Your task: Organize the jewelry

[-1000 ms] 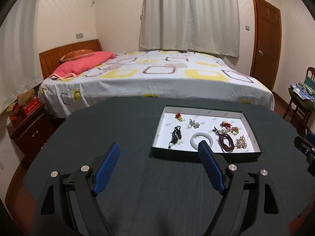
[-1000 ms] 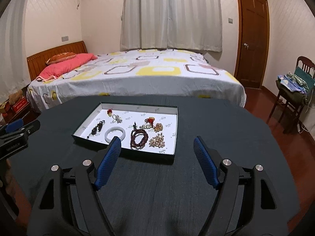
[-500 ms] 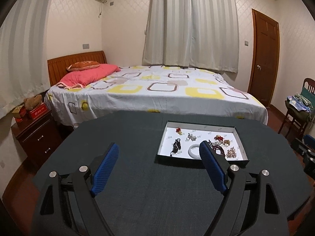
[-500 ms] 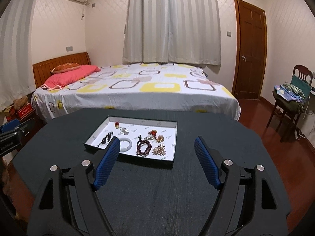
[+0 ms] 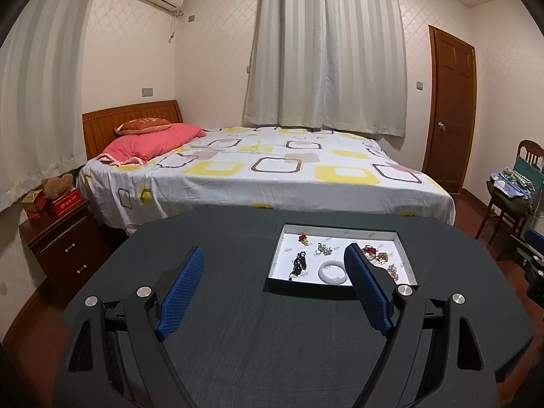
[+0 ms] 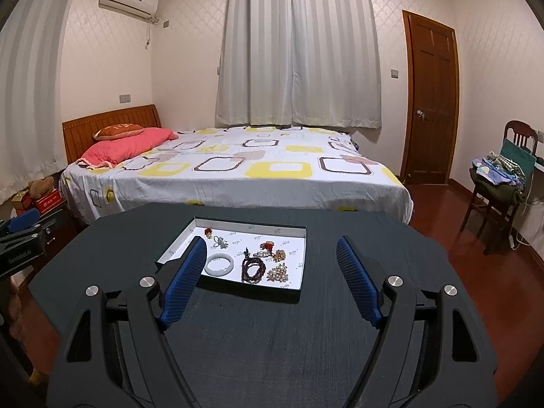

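Left gripper (image 5: 274,255) and right gripper (image 6: 272,244) hovering spread wide, ribbed blue pads gripping nothing, shallow white-lined rectangular tray (image 6: 250,228) lying on dark matte table (image 6: 258,333), holding smooth white bangle (image 6: 219,264), coiled dark-red bead strand (image 6: 253,269), pearly cluster (image 6: 278,272).

Dark bead bracelet (image 5: 372,261) mostly hidden behind a blue finger pad (image 5: 365,289), small trinkets (image 6: 217,238) too tiny to identify, chair (image 5: 525,183) cut off at right edge

Dark table (image 6: 272,340) is carrying one shallow tray (image 6: 299,261), lying toward its far edge; jewelry is sitting inside on the white liner, rest of tabletop bare.
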`<state>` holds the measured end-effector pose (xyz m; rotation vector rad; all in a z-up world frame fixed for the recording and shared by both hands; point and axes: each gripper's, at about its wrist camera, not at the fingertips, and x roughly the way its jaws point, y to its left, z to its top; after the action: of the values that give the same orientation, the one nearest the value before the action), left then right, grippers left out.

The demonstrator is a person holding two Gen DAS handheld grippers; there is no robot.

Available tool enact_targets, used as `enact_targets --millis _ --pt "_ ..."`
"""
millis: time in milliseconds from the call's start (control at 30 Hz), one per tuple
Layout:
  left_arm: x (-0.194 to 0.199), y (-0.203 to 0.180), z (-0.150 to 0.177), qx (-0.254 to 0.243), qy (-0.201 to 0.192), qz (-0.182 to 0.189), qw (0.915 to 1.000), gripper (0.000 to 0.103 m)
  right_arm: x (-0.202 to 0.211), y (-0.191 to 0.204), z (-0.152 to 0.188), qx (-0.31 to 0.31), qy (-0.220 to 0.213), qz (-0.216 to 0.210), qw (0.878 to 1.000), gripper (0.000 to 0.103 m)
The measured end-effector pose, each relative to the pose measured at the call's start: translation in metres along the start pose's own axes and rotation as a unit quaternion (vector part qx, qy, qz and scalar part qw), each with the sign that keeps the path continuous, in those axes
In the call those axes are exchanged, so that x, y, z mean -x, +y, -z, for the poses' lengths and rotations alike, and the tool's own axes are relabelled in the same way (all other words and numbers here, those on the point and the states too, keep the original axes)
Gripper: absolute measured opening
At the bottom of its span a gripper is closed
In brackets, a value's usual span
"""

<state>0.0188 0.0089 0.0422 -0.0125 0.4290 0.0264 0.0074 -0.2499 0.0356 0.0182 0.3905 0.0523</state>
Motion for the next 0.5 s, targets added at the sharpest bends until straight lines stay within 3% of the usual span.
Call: enact_targets --millis 500 --pt "0.0011 -0.0009 0.0009 0.0 0.002 0.003 1.0 0.081 0.0015 0.0001 -0.0004 -0.002 -0.003 -0.001 1.0 0.077"
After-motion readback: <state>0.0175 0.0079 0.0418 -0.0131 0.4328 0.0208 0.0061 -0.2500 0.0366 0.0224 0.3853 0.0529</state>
